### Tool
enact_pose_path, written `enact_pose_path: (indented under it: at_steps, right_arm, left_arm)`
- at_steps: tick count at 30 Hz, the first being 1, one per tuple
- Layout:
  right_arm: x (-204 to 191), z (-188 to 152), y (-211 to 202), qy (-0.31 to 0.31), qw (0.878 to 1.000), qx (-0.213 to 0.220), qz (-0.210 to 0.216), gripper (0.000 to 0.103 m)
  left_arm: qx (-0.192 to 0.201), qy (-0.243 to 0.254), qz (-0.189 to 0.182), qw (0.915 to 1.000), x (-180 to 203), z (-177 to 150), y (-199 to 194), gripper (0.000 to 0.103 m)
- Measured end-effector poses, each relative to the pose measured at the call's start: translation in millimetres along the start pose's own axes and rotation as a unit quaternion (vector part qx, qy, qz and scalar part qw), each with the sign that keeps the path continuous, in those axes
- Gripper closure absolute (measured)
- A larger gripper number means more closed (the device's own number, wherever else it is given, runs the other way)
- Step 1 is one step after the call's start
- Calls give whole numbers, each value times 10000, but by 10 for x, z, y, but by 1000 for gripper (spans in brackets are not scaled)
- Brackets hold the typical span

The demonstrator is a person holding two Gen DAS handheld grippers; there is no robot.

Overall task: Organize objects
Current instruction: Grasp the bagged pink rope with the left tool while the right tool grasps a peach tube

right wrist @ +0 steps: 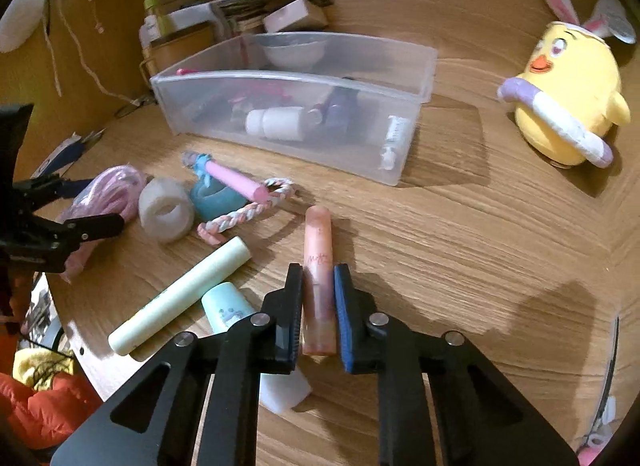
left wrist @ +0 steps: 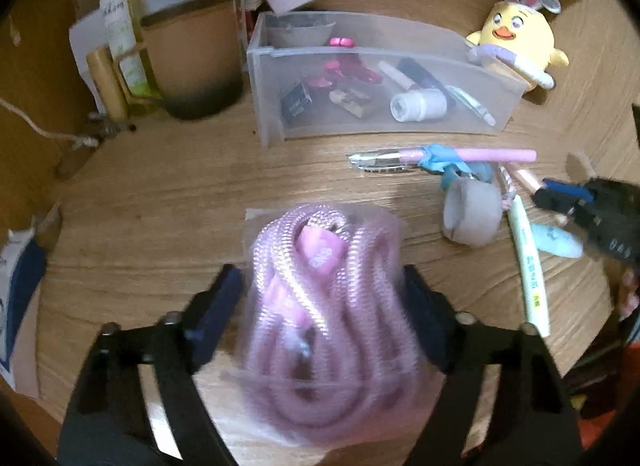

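A clear bag of coiled pink cord (left wrist: 320,258) lies on the wooden table (left wrist: 160,193) near its front. My left gripper (left wrist: 322,298) straddles it, and both dark pads touch the bag's sides. In the right wrist view the same bag (right wrist: 116,189) shows at the left between those fingers (right wrist: 96,225). A peach-pink gloss tube (right wrist: 318,242) lies on the table, pointing away from me. My right gripper (right wrist: 319,294) is shut on its near half, one pad on each side.
A clear plastic bin (right wrist: 280,145) with cosmetics stands at the back. A yellow plush chick (right wrist: 568,93) sits far right. Between the grippers lie a tape roll (right wrist: 166,209), a mint tube (right wrist: 180,298), a pink pen (right wrist: 236,181) and a braided cord (right wrist: 248,213). A mug (left wrist: 192,65) and bottles stand back left.
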State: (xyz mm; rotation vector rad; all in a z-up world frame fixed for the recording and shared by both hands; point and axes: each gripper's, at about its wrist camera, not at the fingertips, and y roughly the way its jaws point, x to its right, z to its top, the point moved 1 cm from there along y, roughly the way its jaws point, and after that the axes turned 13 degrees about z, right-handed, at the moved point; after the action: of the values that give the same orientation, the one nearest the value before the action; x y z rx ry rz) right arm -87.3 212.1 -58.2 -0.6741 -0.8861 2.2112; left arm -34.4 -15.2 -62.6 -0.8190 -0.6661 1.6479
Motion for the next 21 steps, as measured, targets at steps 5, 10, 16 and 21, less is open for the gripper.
enact_pose_path:
  at_steps: [5,10,16,21]
  right_arm:
    - [122,43,-144,323,9990,305,-71,89]
    - [176,139,-282,494,9971,586,27,89]
    - [120,341,-426,414,9946,947,-27,89]
    - [65,484,-533,356,9918,1227,37,89]
  left_arm:
    - [181,112,17,9998,33,-31,-51,42]
    - [321,66,-98,9994,-10,18,-142,48]
    - [554,-122,-245,9981,-142,209,-275,53]
    - [888,-299,-331,9950,-247,394,-437,55]
